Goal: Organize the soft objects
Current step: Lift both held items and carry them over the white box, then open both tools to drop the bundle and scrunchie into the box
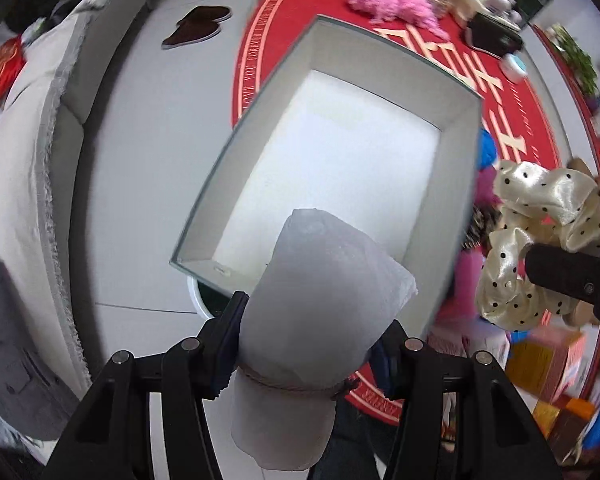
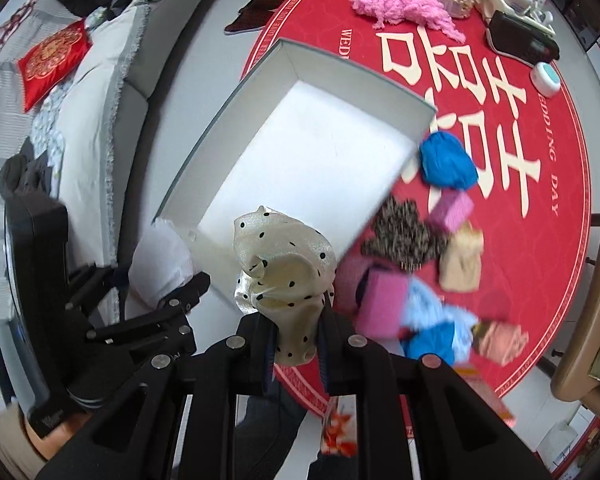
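Observation:
My left gripper (image 1: pixel 312 332) is shut on a white foam roll (image 1: pixel 320 292) tied with a brown string, held over the near end of an open white box (image 1: pixel 456 168). My right gripper (image 2: pixel 296 336) is shut on a cream satin scrunchie with black dots (image 2: pixel 284 268), held at the near edge of the same box (image 2: pixel 364 64). The scrunchie also shows in the left wrist view (image 1: pixel 540 240), to the right of the box. The box interior looks bare.
The box sits on a round red table (image 2: pixel 540 240). On it lie soft items: blue cloth (image 2: pixel 446 162), a pink block (image 2: pixel 450 210), a speckled heart (image 2: pixel 404 236), beige cloth (image 2: pixel 462 260), pink fluffy yarn (image 2: pixel 400 2). A grey sofa (image 2: pixel 100 92) stands left.

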Demonstrator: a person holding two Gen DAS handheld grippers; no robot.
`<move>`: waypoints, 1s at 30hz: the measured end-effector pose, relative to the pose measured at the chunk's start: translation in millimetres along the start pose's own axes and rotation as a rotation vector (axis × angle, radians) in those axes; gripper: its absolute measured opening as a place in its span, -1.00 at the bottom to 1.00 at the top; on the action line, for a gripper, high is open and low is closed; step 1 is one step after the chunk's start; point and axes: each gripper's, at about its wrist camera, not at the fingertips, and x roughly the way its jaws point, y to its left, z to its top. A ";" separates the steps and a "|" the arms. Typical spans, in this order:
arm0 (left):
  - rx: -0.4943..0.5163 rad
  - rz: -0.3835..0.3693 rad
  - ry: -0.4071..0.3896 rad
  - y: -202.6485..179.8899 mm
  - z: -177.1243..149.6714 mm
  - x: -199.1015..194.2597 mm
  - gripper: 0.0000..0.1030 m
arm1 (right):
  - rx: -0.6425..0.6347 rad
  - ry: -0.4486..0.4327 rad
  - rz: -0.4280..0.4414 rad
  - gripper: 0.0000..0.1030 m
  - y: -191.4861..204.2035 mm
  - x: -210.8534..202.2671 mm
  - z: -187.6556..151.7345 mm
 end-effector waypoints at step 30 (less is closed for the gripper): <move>-0.086 0.032 0.097 9.1 50.7 64.9 0.91 | 0.072 0.063 -0.044 0.56 -1.9 57.4 71.1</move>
